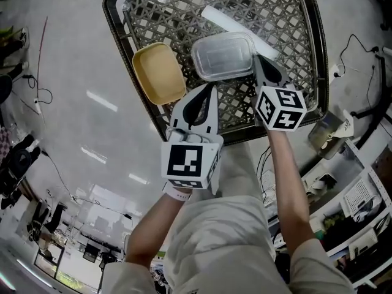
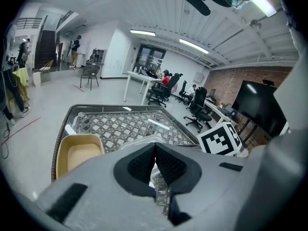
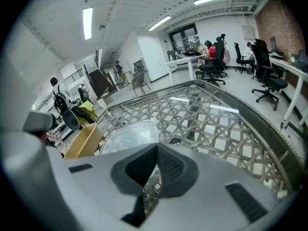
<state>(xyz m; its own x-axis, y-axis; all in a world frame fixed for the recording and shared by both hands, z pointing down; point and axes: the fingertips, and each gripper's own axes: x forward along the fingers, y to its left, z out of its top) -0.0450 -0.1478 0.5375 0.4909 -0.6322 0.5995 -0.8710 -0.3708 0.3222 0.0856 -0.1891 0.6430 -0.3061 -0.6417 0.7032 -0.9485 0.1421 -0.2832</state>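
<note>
The clear plastic box (image 1: 223, 55) sits on the woven table (image 1: 177, 17), not lifted as far as the pictures show. The left tongs (image 1: 212, 87) meet its near edge and the right tongs (image 1: 257, 59) meet its right corner. Both pairs are closed, with nothing visible between the tips. A tan dish (image 1: 158, 72) lies just beside the box on its left. Office chairs (image 2: 197, 110) stand well apart.

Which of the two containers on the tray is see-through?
The clear container beside the right gripper; the other container is opaque yellow.
</note>
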